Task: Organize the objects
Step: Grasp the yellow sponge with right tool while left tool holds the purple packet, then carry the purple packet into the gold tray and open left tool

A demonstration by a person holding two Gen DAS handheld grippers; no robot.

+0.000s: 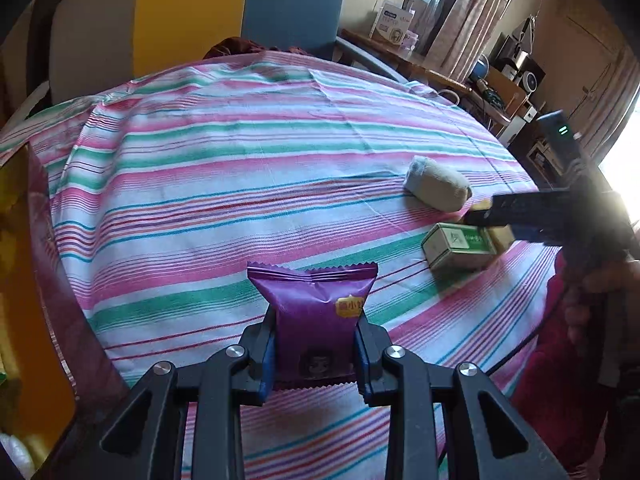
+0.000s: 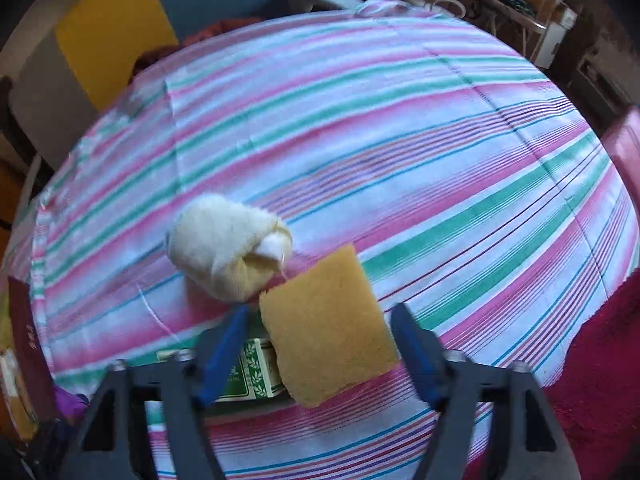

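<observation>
A purple snack packet (image 1: 316,312) stands upright between the blue pads of my left gripper (image 1: 316,346), which is shut on it above the striped tablecloth (image 1: 240,160). In the right wrist view a yellow sponge (image 2: 332,324) lies between the fingers of my right gripper (image 2: 320,320). The left pad (image 2: 226,340) stands apart from it, so the gripper is open. A green box (image 2: 256,372) lies just left of the sponge, with a rolled cream cloth (image 2: 228,248) behind it. The left wrist view shows the right gripper (image 1: 486,216) over the box (image 1: 460,246) and the cloth (image 1: 436,188).
A dark red box with a yellow inside (image 1: 24,280) stands open at the table's left edge. A blue chair (image 1: 292,0) is behind the table. A person's hand (image 1: 600,284) and red sleeve (image 1: 560,340) are at the right. Cluttered shelves (image 1: 516,76) stand beyond.
</observation>
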